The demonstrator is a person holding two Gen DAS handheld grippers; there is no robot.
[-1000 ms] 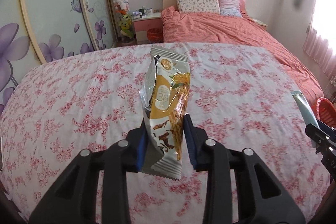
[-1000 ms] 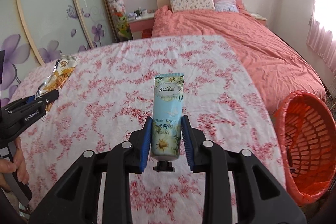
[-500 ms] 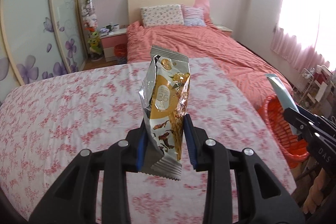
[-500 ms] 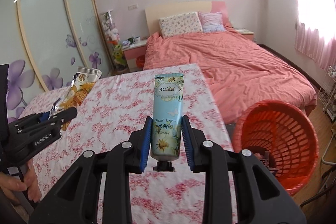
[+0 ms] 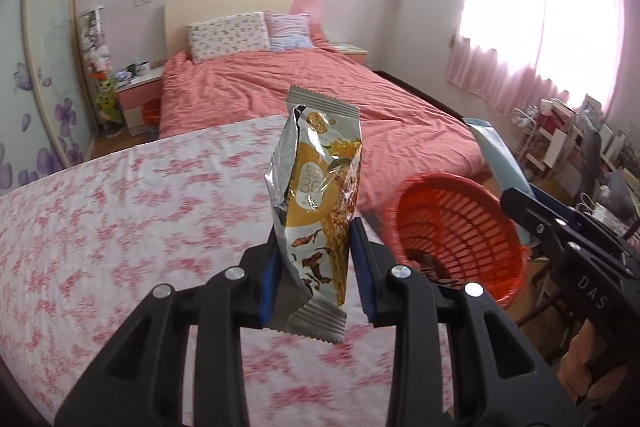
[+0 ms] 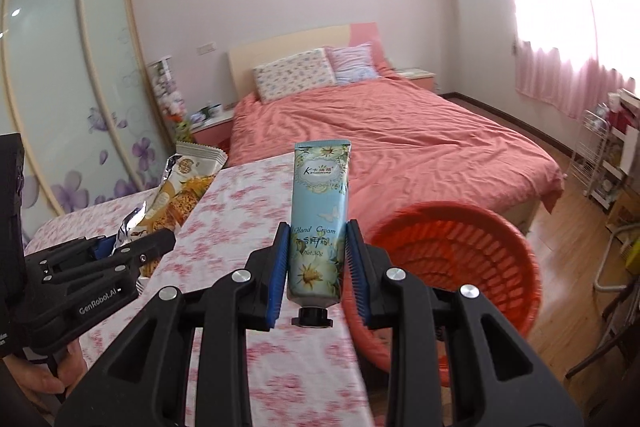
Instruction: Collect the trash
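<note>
My left gripper (image 5: 316,267) is shut on a silver and yellow snack wrapper (image 5: 318,195), held upright above the flowered tablecloth (image 5: 120,227). My right gripper (image 6: 318,263) is shut on a light blue hand cream tube (image 6: 318,211), cap end down. An orange mesh basket (image 5: 460,231) stands just beyond the table's right edge, with dark bits at its bottom. In the right wrist view the basket (image 6: 460,251) lies right of the tube, and the left gripper (image 6: 132,247) with the wrapper (image 6: 184,187) shows at left. The right gripper (image 5: 560,231) with the tube (image 5: 496,151) appears at the left view's right side.
A bed with a coral cover (image 6: 380,131) stands behind the table, with a pink nightstand (image 5: 140,95) and sliding wardrobe doors (image 6: 80,87) to the left. A wire rack with clutter (image 5: 560,135) and pink curtains (image 5: 540,27) fill the right side. A hand (image 6: 48,371) grips the left handle.
Both grippers have swung to the right and risen a little with their loads. The orange basket has come into view much closer, now just beyond both grippers.
</note>
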